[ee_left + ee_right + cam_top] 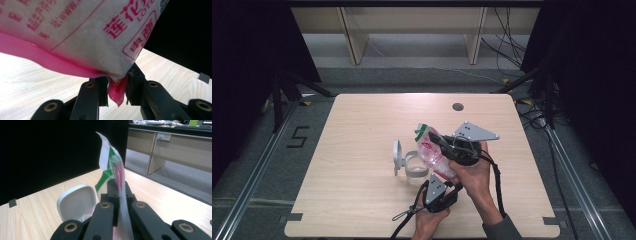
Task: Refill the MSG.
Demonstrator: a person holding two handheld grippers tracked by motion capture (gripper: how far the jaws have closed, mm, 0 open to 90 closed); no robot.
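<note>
Bag [434, 152] pinched between both claws (left [117, 90] at its corner), hands raised over table [362, 200]

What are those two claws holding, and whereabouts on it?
Both hold one plastic bag. The left claw pinches its pink bottom corner; the right claw is shut on the thin film near its green-and-white top.

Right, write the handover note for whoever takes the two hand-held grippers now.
Left hand-held gripper: shut on the bag's pink bottom corner.
Right hand-held gripper: shut on the bag's green-printed top edge.
Bag: held tilted between both above the table, top end toward the open container with its flip lid up.
Done: bag lifted, gripped at both ends.
Left: probably tipping the powder into the container; whether the bag is opened I cannot tell.
</note>
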